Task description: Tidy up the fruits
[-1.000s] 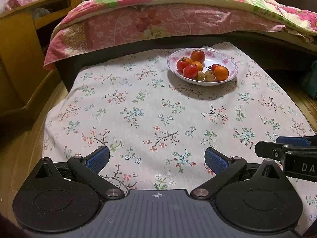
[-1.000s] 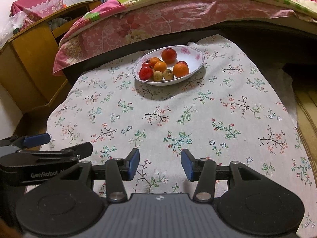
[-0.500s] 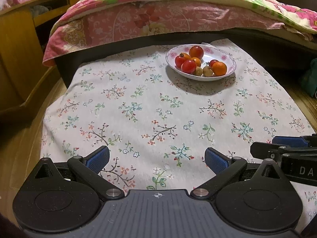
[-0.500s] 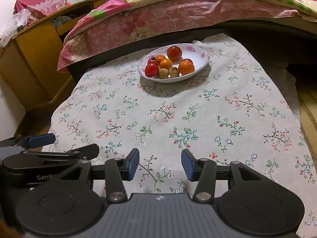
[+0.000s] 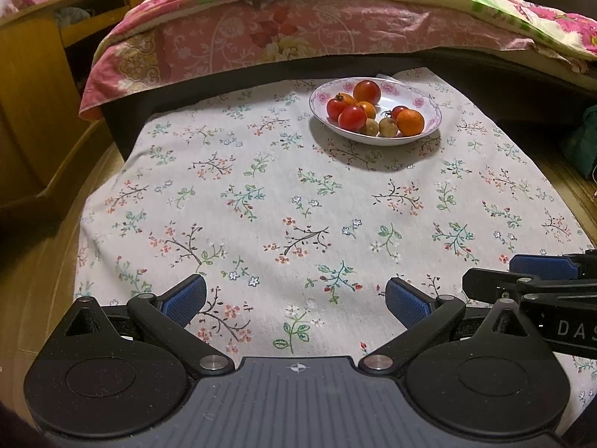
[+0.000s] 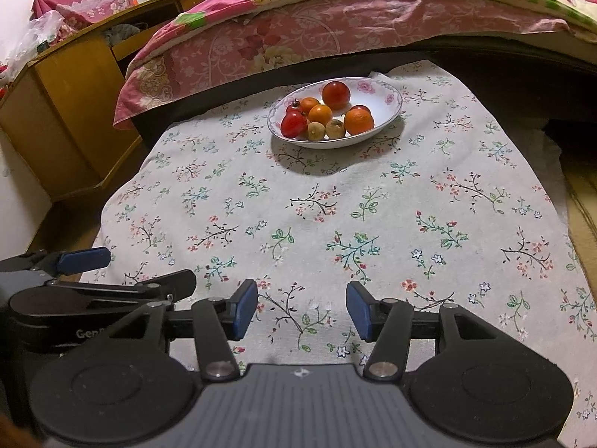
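Note:
A white floral bowl (image 5: 429, 102) (image 6: 388, 99) stands at the far side of a floral tablecloth (image 5: 298, 205) (image 6: 335, 205). It holds several small fruits: red tomatoes (image 5: 352, 117) (image 6: 293, 125), oranges (image 5: 410, 122) (image 6: 358, 121) and small brownish-yellow fruits (image 5: 388, 127) (image 6: 335, 128). My left gripper (image 5: 296, 300) is open and empty over the near edge of the cloth. My right gripper (image 6: 301, 311) is open and empty beside it, and it also shows at the right edge of the left wrist view (image 5: 537, 276). Both are far from the bowl.
A bed with a pink floral quilt (image 5: 298, 33) (image 6: 335, 33) overhangs the far side of the table. A wooden cabinet (image 5: 33, 93) (image 6: 67, 112) stands at the left. Wooden floor shows left and right of the cloth.
Both grippers have drawn back a little from the bowl and risen, so the bowl looks smaller and higher in both views. Their jaws stay open.

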{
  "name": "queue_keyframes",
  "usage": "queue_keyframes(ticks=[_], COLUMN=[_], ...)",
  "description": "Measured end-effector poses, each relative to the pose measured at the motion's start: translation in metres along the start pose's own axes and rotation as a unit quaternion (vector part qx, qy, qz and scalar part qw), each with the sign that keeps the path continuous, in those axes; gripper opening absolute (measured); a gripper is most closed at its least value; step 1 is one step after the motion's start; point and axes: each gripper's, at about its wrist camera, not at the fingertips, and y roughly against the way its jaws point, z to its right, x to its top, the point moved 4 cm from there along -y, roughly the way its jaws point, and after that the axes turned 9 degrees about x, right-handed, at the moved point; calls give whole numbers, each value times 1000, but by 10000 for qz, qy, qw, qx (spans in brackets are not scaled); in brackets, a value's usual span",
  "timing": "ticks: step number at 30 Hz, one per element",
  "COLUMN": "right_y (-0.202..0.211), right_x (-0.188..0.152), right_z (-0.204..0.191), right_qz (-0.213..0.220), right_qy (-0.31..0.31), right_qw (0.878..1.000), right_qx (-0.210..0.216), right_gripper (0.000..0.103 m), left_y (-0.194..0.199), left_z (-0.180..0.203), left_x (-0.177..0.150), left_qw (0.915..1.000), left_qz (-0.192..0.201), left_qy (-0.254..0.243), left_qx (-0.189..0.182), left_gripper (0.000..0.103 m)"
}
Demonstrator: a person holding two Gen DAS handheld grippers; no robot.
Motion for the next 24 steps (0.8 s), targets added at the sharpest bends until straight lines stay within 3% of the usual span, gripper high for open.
queue_keyframes(ticks=[24], right_y=[-3], right_x=[-7], right_z=[3], right_qz=[-156], right_qy=[-23], right_qw=[9997], right_qx=[-202], right_gripper=[52], left_y=[1], left_z=[-1], left_x=[-4], left_qw=[10000], left_qz=[-3], left_qy=[7], left_qx=[44], left_gripper=[103])
